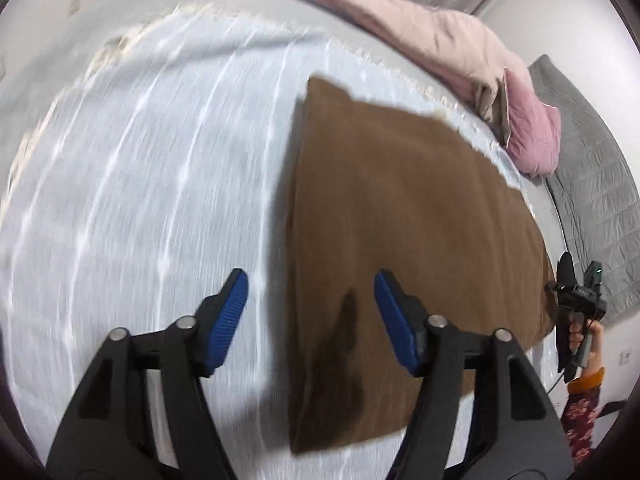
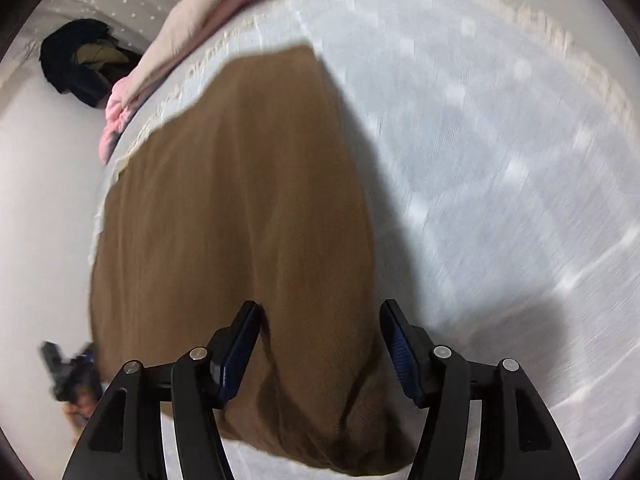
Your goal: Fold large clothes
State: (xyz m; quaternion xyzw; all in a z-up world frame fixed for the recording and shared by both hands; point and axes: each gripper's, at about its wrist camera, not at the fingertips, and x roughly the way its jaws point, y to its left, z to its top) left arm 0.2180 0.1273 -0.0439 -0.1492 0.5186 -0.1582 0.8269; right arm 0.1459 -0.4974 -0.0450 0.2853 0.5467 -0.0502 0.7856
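A large brown garment lies folded flat in a long rectangle on the bed. My left gripper hangs open above the garment's near left edge, with nothing between its blue pads. In the right wrist view the same brown garment stretches away. My right gripper stands open over its near end, where the cloth bulges in soft folds; the pads do not press on it. The right gripper also shows at the left view's right edge, held by a hand in a floral sleeve.
A pale blue-white bedcover with a fringed border lies under the garment. A pink and beige quilt is bunched along the far side, beside a grey padded surface. A dark heap of clothes sits beyond the bed.
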